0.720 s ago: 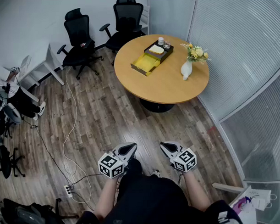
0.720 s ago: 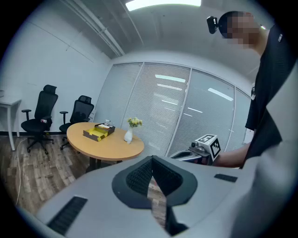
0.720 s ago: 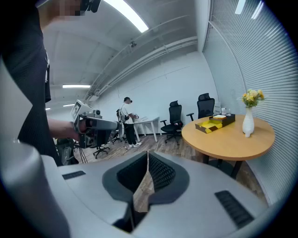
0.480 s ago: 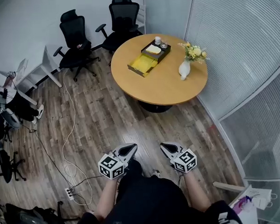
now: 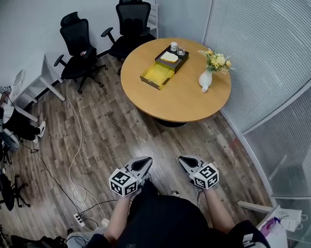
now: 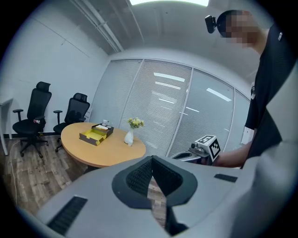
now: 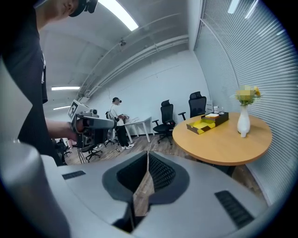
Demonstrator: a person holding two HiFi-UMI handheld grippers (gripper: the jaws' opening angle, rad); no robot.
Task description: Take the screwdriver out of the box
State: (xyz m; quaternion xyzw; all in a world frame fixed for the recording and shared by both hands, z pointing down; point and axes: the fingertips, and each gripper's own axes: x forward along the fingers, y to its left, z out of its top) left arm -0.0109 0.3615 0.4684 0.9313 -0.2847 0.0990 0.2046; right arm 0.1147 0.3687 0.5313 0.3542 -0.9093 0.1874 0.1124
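The open box (image 5: 158,75) with a yellow lining lies on the round wooden table (image 5: 180,105) at the far side of the room, next to a dark tray (image 5: 172,58). No screwdriver can be made out from here. My left gripper (image 5: 147,161) and right gripper (image 5: 183,160) hang side by side over the wood floor, far short of the table, both shut and with nothing in them. The box (image 6: 95,135) appears small in the left gripper view, beyond the left gripper (image 6: 151,160). In the right gripper view the box (image 7: 207,123) lies past the right gripper (image 7: 148,155).
A white vase of yellow flowers (image 5: 207,77) stands on the table's right side. Two black office chairs (image 5: 76,42) stand behind the table. A white cable (image 5: 74,149) and a power strip (image 5: 77,219) lie on the floor at left. A blinds-covered glass wall (image 5: 265,56) runs along the right.
The head view has drifted, so the table and chairs sit slightly further left in the picture. Both grippers keep their place and stay shut.
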